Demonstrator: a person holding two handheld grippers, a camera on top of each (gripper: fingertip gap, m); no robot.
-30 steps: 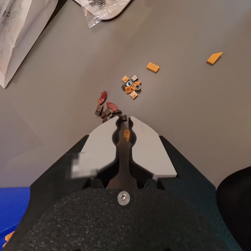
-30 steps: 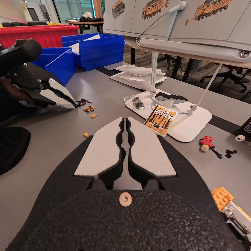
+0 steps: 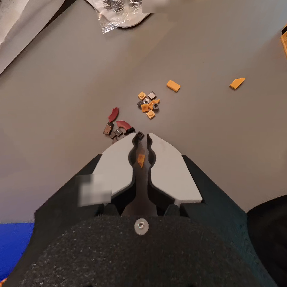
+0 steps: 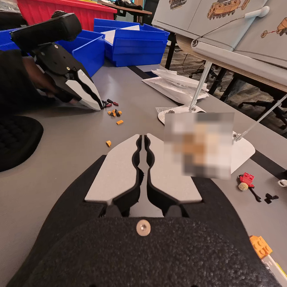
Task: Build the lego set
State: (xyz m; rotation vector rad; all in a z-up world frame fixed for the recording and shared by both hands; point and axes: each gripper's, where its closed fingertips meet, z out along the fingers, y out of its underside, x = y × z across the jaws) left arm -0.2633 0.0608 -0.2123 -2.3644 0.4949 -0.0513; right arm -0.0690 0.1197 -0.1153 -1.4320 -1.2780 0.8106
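Observation:
My left gripper (image 3: 141, 134) is tipped down onto the grey table, its jaws a little apart. A small black piece (image 3: 140, 133) sits between the tips, against the left finger. Dark brown and dark red pieces (image 3: 118, 125) lie just left of the tips. An orange piece (image 3: 141, 160) lies on the table under the fingers. A cluster of orange and grey pieces (image 3: 148, 104), an orange tile (image 3: 173, 85) and an orange wedge (image 3: 237, 83) lie beyond. My right gripper (image 4: 143, 136) is shut and empty, low over the table. The left gripper (image 4: 101, 107) also shows in the right wrist view.
A white instruction stand base (image 4: 242, 155) stands right of my right gripper. A part-built orange model (image 4: 260, 250) sits at lower right. A red piece (image 4: 247, 178) and black pieces (image 4: 271, 198) lie nearby. Blue bins (image 4: 136, 45), paper bags (image 4: 175, 87) and a black pad (image 4: 15, 139) ring the table. My right fingertips sit around 25 centimeters from my left ones. My left gripper's tips are some 7 centimeters from the orange tile (image 3: 173, 85). The right camera catches it too, in the right wrist view (image 4: 119, 121).
My right gripper has moved forward toward the stand and the loose pieces. My left gripper stays at the dark pieces with the black piece still between its tips.

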